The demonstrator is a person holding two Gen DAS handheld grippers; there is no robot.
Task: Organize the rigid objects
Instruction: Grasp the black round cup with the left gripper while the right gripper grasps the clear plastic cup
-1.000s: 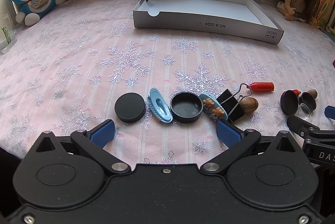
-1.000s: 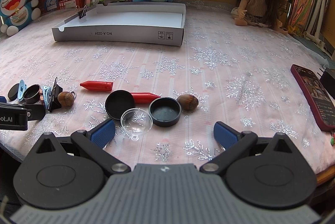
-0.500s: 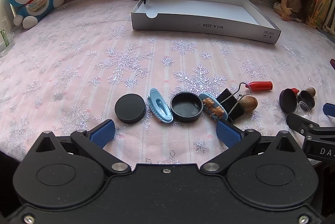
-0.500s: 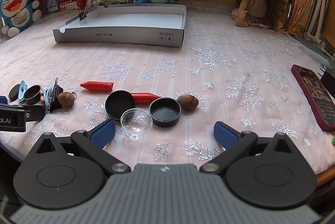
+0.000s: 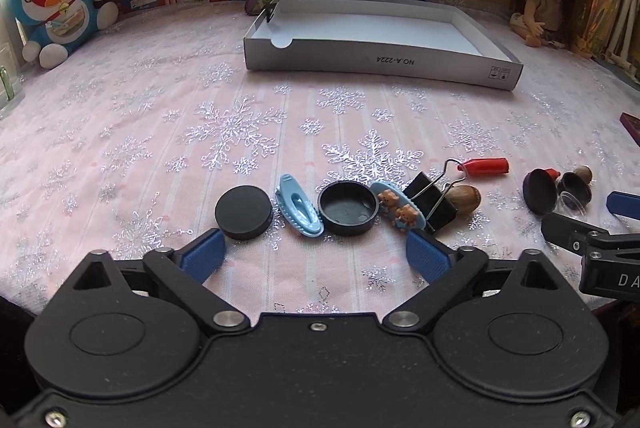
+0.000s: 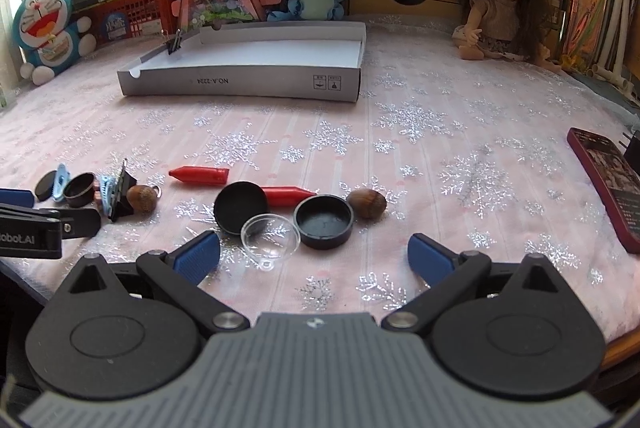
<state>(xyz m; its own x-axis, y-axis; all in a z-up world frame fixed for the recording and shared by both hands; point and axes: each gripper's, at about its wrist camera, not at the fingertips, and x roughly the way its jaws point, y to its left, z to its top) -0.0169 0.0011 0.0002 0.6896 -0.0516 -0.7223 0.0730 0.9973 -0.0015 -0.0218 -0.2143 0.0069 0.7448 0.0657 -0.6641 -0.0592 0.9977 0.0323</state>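
Just ahead of the left gripper (image 5: 314, 254), a row of small things lies on the snowflake-patterned cloth (image 5: 120, 132). From left to right: a flat round black lid (image 5: 244, 212) near the left fingertip, a smooth light-blue plastic hair clip (image 5: 299, 206), an upturned black cap (image 5: 348, 209) straight ahead, a blue clip with two little bears (image 5: 398, 210), a black binder clip (image 5: 432, 202) with wire handles, and a brown acorn (image 5: 466, 198). The jaws are closing but still wide apart, with only bare cloth between them. The gripper tilts down toward the cloth.

Ahead of the right gripper (image 6: 314, 254) sit a black lid (image 6: 240, 206), a clear plastic dome (image 6: 270, 234), an upturned black cap (image 6: 323, 222) and a second acorn (image 6: 367, 203); two red crayons (image 6: 200, 175) lie beyond. Its jaws stand wide apart, gripping nothing, tilted down likewise. Far ahead rests a shallow white cardboard tray (image 6: 248, 82).
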